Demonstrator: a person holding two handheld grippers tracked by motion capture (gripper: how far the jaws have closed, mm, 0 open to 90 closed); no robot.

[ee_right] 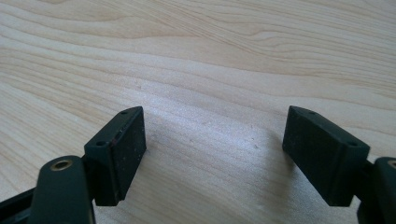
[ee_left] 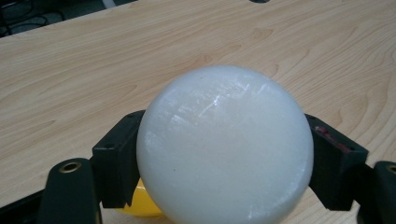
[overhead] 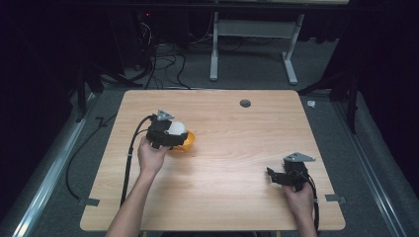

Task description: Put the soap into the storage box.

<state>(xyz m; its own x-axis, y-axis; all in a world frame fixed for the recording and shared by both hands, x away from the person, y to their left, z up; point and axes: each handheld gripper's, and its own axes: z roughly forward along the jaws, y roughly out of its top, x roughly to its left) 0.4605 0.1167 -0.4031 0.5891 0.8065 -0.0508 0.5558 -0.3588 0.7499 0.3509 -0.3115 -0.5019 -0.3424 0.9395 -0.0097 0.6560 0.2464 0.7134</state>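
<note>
While the room around it lies dark, one light wooden tabletop (overhead: 222, 163) takes up the middle of the high view, its grain running crosswise and a single round grey grommet (overhead: 245, 103) set near its far edge. Grey carpet surrounds it, with a tangle of black cables (overhead: 160, 61) at the far left and the white legs of a second table (overhead: 254, 49) beyond. Two forearms come in from the near edge, one to each side, well apart.

Two claws are in use. One left claw (overhead: 174, 134) sits over the left half of the tabletop, and its jaws are clamped on either side of one white ball (ee_left: 224, 149), a smooth, faintly scuffed sphere that bulges between them in the left gripper view. Directly beneath the ball is one yellow-orange bowl (overhead: 187, 142), its rim just beside the claw; whether the ball touches the bowl cannot be told. One right claw (overhead: 274, 176) rests low at the near right, its jaws standing wide apart over bare wood, as the right gripper view shows.
</note>
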